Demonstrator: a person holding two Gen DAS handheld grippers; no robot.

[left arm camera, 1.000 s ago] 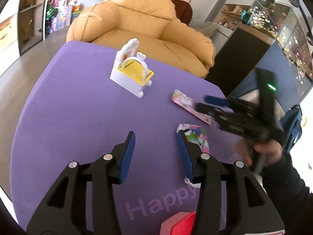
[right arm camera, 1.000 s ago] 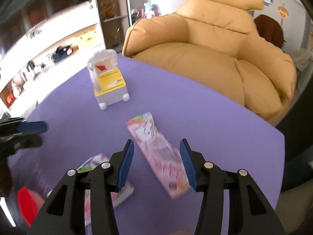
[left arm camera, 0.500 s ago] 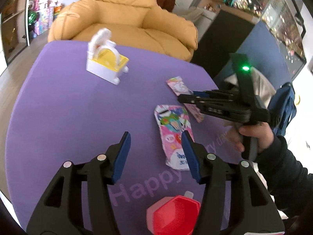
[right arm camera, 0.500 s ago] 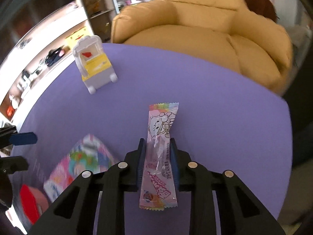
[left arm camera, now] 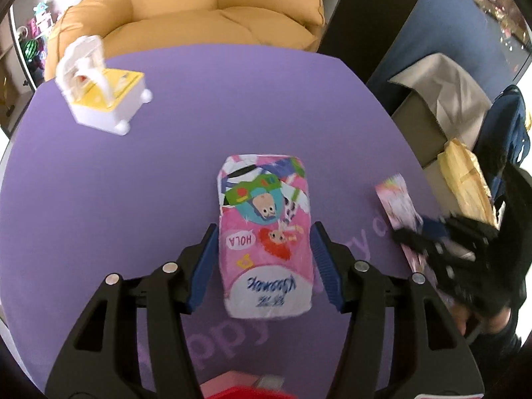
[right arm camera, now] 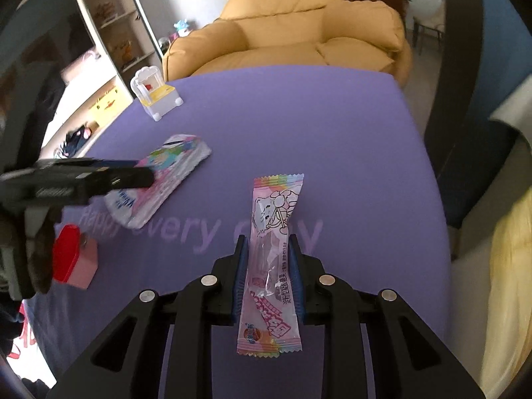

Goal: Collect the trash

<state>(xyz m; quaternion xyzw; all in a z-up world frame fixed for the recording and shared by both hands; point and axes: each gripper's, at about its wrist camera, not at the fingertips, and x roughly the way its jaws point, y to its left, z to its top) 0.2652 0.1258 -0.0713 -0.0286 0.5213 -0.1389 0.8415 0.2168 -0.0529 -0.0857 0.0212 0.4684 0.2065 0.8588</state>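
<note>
A flat pink cartoon snack packet (left arm camera: 266, 242) lies on the purple table (left arm camera: 133, 206). My left gripper (left arm camera: 264, 264) is open, its blue pads on either side of the packet. The packet also shows in the right wrist view (right arm camera: 156, 183) with the left gripper (right arm camera: 139, 176) over it. My right gripper (right arm camera: 268, 266) is shut on a long pink candy wrapper (right arm camera: 271, 266) and holds it lifted above the table (right arm camera: 332, 153). That wrapper (left arm camera: 397, 202) and the right gripper (left arm camera: 429, 232) show blurred at the right in the left wrist view.
A small white and yellow toy bin (left arm camera: 99, 96) stands at the table's far left, also seen in the right wrist view (right arm camera: 156, 96). A red and pink box (right arm camera: 74, 256) sits at the near edge. A tan armchair (right arm camera: 292, 33) stands behind the table.
My left gripper moved in until its pads straddle the pink packet. My right gripper, which closed on the candy wrapper, has lifted it and drawn back to the right.
</note>
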